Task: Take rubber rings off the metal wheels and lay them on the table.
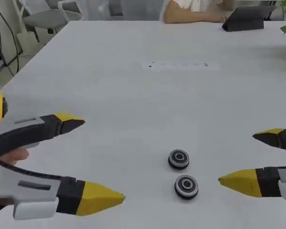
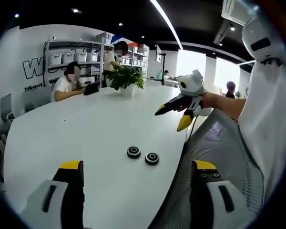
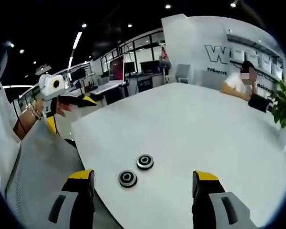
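2 wheels (image 1: 178, 159) lie flat (axes pt up)

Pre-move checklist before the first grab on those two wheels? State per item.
1. Placement: far wheel and near wheel lie flat on the table, a small gap between them: ok.
2. Not yet stripped: dark rubber rings sit on both wheels: ok.
3. Open and holding nothing: left gripper: ok.
4. Open and holding nothing: right gripper: ok.
5. Bare table beside the wheels for laying rings down: ok.
6. How tightly the rings grip the metal: cannot tell.
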Tool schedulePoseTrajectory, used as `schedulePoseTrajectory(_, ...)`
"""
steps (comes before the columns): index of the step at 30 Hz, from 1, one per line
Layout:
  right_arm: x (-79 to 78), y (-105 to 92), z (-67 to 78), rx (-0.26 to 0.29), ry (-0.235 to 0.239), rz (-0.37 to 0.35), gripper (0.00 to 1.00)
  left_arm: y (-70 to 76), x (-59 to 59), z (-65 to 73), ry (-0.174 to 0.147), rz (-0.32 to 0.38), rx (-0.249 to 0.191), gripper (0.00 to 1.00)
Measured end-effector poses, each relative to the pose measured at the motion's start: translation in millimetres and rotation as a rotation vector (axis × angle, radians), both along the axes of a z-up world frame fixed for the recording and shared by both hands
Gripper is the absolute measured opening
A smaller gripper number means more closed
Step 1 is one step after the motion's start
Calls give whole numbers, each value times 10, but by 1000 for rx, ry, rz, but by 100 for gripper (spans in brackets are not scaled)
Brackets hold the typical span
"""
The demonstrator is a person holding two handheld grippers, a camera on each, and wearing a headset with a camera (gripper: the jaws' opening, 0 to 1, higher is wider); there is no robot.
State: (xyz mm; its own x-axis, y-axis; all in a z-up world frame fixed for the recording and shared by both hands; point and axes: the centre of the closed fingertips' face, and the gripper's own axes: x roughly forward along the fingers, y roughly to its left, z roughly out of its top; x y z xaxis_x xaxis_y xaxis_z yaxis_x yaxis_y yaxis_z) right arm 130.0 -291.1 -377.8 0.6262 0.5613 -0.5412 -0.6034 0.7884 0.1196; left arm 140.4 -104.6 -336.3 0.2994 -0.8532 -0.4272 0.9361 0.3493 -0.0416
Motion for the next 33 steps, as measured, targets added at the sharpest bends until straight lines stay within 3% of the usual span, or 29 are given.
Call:
schedulePoseTrajectory(7, 103, -20, 146, 0, -39, -13, 83, -89, 43, 152, -45, -26, -11, 91)
schedulePoseTrajectory(17, 275, 91, 316, -11, -85, 26, 82, -247, 152, 301, -119, -101, 31, 88)
schedulePoseTrajectory(25, 338, 328, 410, 34, -133, 143, 79, -532, 166, 399, -160, -224, 37, 88)
schedulePoseTrajectory(33, 315, 426, 307, 46, -147, 204, 73, -919, 159, 443, -185, -331, -8, 84)
